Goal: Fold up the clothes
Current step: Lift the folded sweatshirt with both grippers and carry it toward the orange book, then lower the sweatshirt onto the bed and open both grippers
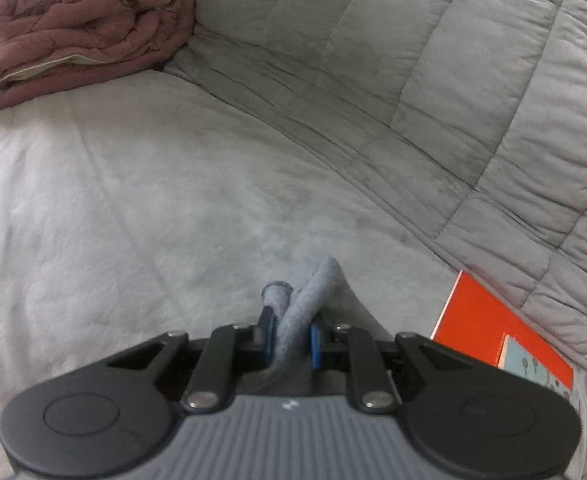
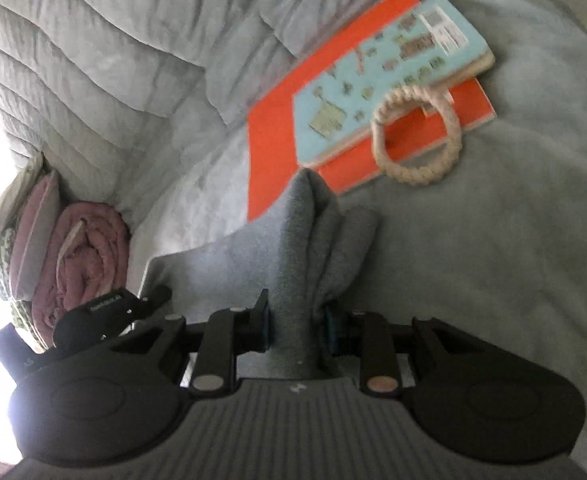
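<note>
Grey fleece garment (image 1: 313, 292), bunched into a thick roll, is sitting between the blue pads of the left gripper (image 1: 291, 338) in the left wrist view; the jaws are standing narrowly apart and pressing on the cloth from both sides, the roll poking out past the fingertips above a pale grey bedspread (image 1: 113, 200). Quilted grey comforter (image 1: 453, 80) is lying across the far and right side of the bed. Folded mauve quilt (image 1: 81, 36) is resting at upper left, touching the comforter's edge. Orange book (image 1: 489, 328) is showing at lower right, just beside the gripper body, with a corner of a light blue patterned book (image 1: 533, 364) on top of it. Right wrist view: the right gripper (image 2: 296, 326) is clamping a wider fold of the same grey garment (image 2: 293, 240), jaws partly closed with the fabric filling the gap and rising to a peak ahead of the fingers; more of the garment is spreading out flat toward the left. Orange book (image 2: 269, 136) is lying just beyond the peak, the blue book (image 2: 373, 76) stacked on it, and a cream rope ring (image 2: 415, 136) is resting across both. Mauve quilt (image 2: 89, 256) is sitting at far left beside stacked pillows (image 2: 33, 232). Part of the left gripper (image 2: 109, 308) is showing at left, near the garment's edge; its fingers are not visible here.
</note>
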Demonstrator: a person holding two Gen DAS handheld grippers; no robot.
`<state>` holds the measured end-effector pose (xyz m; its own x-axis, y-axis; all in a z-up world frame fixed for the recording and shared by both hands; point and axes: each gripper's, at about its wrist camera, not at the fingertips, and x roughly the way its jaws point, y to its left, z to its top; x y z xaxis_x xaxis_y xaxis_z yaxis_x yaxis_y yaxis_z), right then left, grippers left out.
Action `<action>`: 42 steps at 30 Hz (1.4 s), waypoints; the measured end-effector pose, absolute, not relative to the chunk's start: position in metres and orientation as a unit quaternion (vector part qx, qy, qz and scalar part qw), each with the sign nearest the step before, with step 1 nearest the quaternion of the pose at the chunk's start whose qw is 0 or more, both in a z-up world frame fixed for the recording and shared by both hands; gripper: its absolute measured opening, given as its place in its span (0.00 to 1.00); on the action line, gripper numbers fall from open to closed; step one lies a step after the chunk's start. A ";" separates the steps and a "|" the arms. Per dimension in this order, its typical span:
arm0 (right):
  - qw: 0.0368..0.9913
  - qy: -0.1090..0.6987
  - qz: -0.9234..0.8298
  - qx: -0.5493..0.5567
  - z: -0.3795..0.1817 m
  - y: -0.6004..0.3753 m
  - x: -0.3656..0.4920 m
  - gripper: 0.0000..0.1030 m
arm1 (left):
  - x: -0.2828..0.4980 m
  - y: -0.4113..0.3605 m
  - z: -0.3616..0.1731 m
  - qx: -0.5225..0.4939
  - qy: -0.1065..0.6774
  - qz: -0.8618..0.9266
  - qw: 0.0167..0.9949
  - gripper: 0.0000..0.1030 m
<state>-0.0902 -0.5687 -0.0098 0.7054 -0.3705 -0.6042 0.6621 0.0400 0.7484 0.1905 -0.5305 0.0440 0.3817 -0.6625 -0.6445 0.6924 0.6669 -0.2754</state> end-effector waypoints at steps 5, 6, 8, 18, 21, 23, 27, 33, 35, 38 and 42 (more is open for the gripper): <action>0.716 0.129 -0.375 0.574 -0.005 -0.561 -0.093 0.28 | 0.184 -0.543 0.041 0.046 0.354 -0.419 0.834 0.16; 0.716 0.134 -0.378 0.572 -0.005 -0.560 -0.093 0.29 | 0.186 -0.543 0.040 0.043 0.358 -0.415 0.836 0.16; 0.711 0.144 -0.397 0.562 -0.003 -0.560 -0.099 0.39 | 0.191 -0.543 0.039 0.037 0.363 -0.407 0.837 0.20; 0.720 0.118 -0.438 0.526 0.016 -0.564 -0.124 0.46 | 0.195 -0.533 0.068 0.024 0.315 -0.405 0.858 0.24; 0.734 0.094 -0.438 0.511 0.026 -0.565 -0.127 0.46 | 0.168 -0.513 0.066 0.054 0.291 -0.409 0.863 0.24; 0.763 0.074 -0.420 0.487 0.035 -0.560 -0.125 0.47 | 0.148 -0.499 0.060 0.065 0.279 -0.415 0.864 0.24; 0.826 0.095 -0.341 0.439 0.046 -0.543 -0.104 0.47 | 0.133 -0.494 0.042 0.106 0.276 -0.410 0.863 0.10; 0.803 0.209 -0.338 0.445 0.019 -0.539 -0.080 0.45 | 0.146 -0.508 0.027 0.124 0.297 -0.394 0.861 0.09; 0.793 0.231 -0.359 0.434 0.015 -0.540 -0.079 0.44 | 0.143 -0.511 0.022 0.142 0.302 -0.392 0.857 0.09; 0.775 0.255 -0.381 0.435 0.013 -0.543 -0.080 0.47 | 0.147 -0.512 0.016 0.142 0.316 -0.388 0.854 0.09; 0.769 0.258 -0.387 0.438 0.014 -0.542 -0.082 0.46 | 0.159 -0.513 0.018 0.115 0.334 -0.383 0.854 0.09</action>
